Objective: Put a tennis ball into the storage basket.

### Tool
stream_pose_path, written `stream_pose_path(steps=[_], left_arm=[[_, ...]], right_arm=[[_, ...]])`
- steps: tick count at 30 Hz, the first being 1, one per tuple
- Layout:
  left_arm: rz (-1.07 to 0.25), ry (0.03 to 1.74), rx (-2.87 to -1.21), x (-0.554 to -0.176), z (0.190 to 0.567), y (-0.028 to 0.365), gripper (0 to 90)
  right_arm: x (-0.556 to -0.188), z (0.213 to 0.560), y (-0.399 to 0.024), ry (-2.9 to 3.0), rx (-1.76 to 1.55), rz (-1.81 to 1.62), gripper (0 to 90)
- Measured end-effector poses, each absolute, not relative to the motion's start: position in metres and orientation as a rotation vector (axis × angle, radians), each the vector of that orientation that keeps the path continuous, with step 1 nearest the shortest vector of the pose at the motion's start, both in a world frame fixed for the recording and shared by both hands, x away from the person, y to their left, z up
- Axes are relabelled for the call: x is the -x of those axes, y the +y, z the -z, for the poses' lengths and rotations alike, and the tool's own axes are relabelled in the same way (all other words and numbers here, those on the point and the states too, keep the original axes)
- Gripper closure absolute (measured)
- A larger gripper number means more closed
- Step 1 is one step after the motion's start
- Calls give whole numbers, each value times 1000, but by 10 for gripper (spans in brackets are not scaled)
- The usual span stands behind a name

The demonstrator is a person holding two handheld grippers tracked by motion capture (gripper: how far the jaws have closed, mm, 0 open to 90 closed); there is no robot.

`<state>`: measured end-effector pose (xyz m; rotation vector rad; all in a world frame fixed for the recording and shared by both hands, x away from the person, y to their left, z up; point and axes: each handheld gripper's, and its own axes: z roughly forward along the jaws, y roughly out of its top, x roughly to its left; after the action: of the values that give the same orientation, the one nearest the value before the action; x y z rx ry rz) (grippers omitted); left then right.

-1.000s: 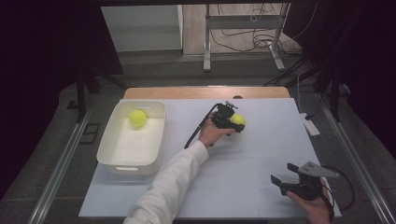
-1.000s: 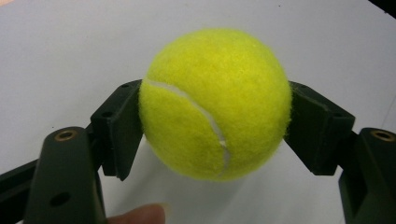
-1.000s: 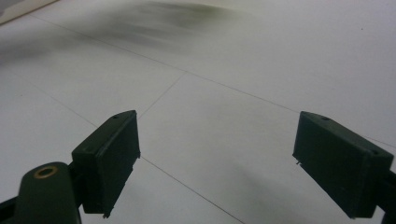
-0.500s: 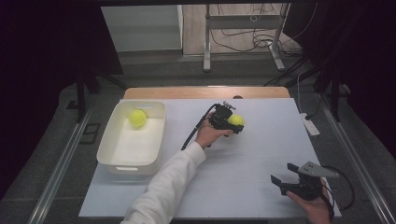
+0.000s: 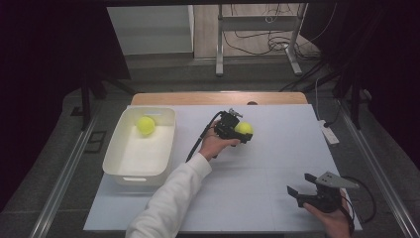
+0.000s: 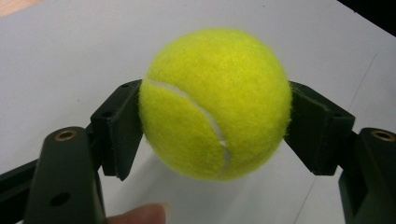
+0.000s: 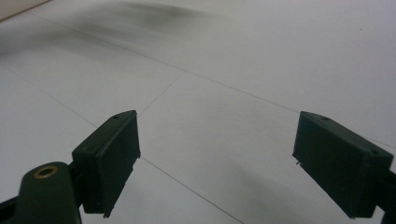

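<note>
Moved since earlier: my left gripper [image 5: 241,133] with its tennis ball [image 5: 243,128] has drifted a little toward the bin side of the table and slightly up; my right gripper [image 5: 303,194] has kept its place.
Left jaws: clamped on the ball [image 6: 215,102], one pad on each flank, the seam facing the camera; a shadow under it suggests it hangs just clear of the white table [image 6: 70,51].
Right jaws: spread wide with nothing between them, hovering low over the near right part of the table [image 7: 224,60].
Ball's place: near the table's middle, well apart from the white bin [image 5: 118,168] on the left.
Other ball: a second tennis ball [image 5: 145,125] already lies in the bin's far end.
Step in hand, as I judge it: carrying this ball across to the bin.
Doing it well: hold the squeeze steady, lift enough to clear the bin's rim, travel level.
Release: let go low over the bare near half, so it neither bounces out nor knocks the other.
Risk: felt can slip if I tilt sharply.
</note>
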<state>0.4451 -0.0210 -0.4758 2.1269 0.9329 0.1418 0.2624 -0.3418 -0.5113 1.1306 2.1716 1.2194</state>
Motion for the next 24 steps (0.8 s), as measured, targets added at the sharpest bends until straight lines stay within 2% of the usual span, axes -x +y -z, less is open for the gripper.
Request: stream_pose_path(steps=[24], left_arm=[[-191,930,-2112,-425,472,0,272]], right_arm=[[-263,512,-341,2174,-1128,-1217,150]])
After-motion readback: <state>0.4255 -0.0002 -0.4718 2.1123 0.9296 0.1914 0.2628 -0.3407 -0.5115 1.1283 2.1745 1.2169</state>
